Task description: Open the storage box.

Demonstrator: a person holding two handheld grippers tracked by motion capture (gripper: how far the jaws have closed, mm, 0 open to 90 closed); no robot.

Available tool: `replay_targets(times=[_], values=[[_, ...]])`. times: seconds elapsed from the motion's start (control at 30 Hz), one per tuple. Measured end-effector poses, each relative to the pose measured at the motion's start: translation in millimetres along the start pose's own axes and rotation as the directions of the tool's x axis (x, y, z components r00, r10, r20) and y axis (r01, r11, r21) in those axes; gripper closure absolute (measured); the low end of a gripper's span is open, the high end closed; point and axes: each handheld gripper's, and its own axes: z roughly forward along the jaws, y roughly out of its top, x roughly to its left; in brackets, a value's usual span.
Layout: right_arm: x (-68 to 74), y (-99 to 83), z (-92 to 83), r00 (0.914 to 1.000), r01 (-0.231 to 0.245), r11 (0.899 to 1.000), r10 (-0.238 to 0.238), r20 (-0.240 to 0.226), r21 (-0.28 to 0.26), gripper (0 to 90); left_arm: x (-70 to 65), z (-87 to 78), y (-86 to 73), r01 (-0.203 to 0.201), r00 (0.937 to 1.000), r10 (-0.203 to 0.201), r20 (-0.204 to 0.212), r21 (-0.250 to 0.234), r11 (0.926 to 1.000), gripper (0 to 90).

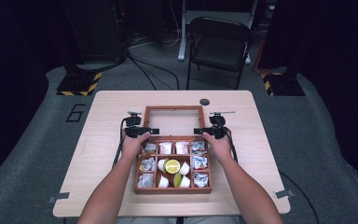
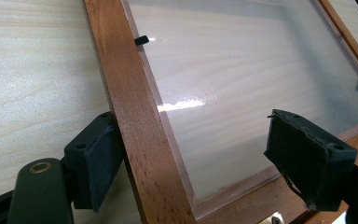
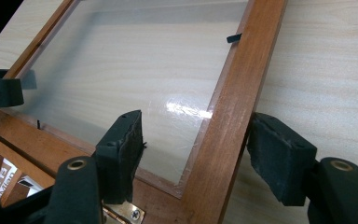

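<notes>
lid [image 1: 174, 110] lies flat behind the box [image 1: 173, 188] | your left gripper [image 2: 200, 154] is loose around its left rail | your right gripper [image 3: 200, 154] straddles the right rail, maybe gripping

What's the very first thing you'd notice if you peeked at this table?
Probably the wooden box in the middle of the table, its little compartments full of packets and white cups, with a bright lime-slice lid at the centre. Behind it, the see-through lid lies flat and open, with the left gripper and right gripper straddling its wooden side rails.
</notes>
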Motion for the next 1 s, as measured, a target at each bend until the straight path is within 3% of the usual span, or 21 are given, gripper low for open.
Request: replay_targets(times=[0.33,0.47,1.0], values=[[-1.4,-0.6,0.9,0.9991,-0.040,0.999,0.040,-0.011,0.017,35.4,0.0,0.4,-0.8,0.003,0.9999,-0.003,-0.013,0.010,0.9999,18.7],[-2.5,-0.9,1.7,0.9988,-0.046,0.999,0.046,-0.016,0.018,35.4,0.7,-1.9,0.0,-0.022,0.9988,0.022,-0.043,0.008,0.9997,19.1],[-4.8,-0.8,3.1,0.9977,-0.062,0.998,0.063,-0.028,0.027,35.4,2.4,-2.8,-0.4,-0.017,0.9989,0.017,-0.045,-0.009,0.9998,22.2]])
